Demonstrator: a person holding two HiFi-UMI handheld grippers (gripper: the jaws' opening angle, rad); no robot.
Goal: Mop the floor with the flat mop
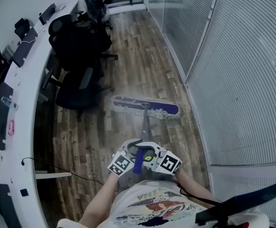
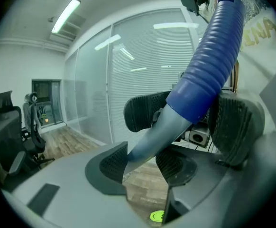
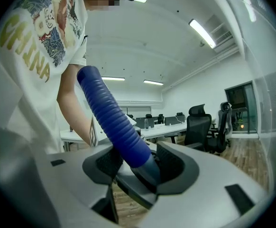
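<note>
Over wood floor (image 1: 138, 51), left hand-held gripper (image 2: 145, 164) and right hand-held gripper (image 3: 134, 164) are clamping flat mop (image 1: 146, 107) handle (image 1: 144, 125) around ribbed blue grip (image 3: 109, 118); likely stiff, light, non-slip there.

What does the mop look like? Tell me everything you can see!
The flat mop has a long, flat head, dark blue on top with pale fringe along its edge. It lies flat on the wooden floor near the glass wall. A thin grey handle slants up from its middle to a ribbed blue grip that looks like plastic. The left claw and right claw both clamp it near the grip's bottom end.
</note>
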